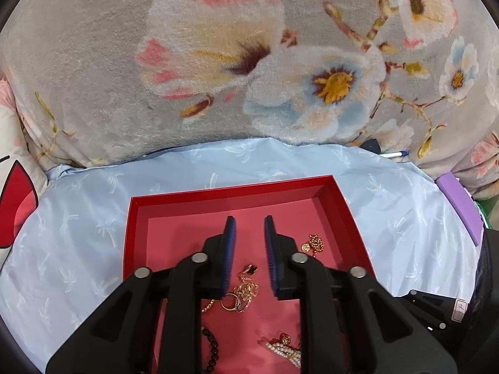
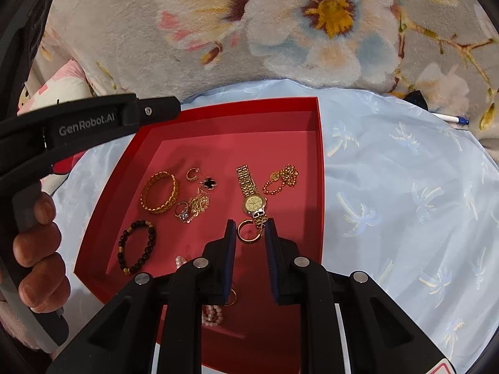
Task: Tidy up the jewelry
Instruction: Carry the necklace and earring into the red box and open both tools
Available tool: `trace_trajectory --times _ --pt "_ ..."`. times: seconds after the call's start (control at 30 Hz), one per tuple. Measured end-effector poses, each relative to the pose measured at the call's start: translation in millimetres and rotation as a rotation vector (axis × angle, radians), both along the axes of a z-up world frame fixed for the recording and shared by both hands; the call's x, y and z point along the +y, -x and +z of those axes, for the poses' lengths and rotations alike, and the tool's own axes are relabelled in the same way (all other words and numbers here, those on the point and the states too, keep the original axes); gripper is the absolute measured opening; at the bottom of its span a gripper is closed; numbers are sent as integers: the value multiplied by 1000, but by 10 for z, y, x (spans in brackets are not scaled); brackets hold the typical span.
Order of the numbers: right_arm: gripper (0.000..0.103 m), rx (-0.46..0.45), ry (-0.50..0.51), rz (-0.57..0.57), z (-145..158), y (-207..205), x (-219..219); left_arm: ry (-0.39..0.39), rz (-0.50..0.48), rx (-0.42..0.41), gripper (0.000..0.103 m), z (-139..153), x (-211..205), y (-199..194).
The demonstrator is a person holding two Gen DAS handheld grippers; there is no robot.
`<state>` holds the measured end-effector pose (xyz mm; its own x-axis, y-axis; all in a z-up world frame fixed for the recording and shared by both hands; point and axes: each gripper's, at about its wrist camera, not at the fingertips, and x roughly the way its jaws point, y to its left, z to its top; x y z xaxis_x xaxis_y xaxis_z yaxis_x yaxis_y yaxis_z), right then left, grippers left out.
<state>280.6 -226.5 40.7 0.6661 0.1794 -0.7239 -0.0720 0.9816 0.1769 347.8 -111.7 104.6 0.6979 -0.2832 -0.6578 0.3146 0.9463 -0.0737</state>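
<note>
We see gold jewelry: a watch (image 2: pixel 254 201), a bangle (image 2: pixel 160 192) and chains, lying in a red box (image 2: pixel 321 168) on the bed. Both claws, left claw (image 1: pixel 249 227) and right claw (image 2: pixel 250 229), gape slightly, gripping nothing.

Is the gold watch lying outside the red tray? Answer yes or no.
No, the gold watch lies on the floor of the red tray, beside a gold chain.

The right gripper (image 2: pixel 249 227) hides most of the pearls (image 2: pixel 212 313); a ring (image 2: pixel 232 297) peeks beneath it.
</note>
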Motion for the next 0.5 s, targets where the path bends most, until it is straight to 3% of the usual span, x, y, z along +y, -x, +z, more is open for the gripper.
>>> trace_trajectory --times 0.07,0.5 --pt "19 -5 -9 -1 34 11 -13 -3 17 -7 37 -6 37 4" --pt "32 -93 20 -18 344 442 -91 -71 107 -57 48 -45 442 452"
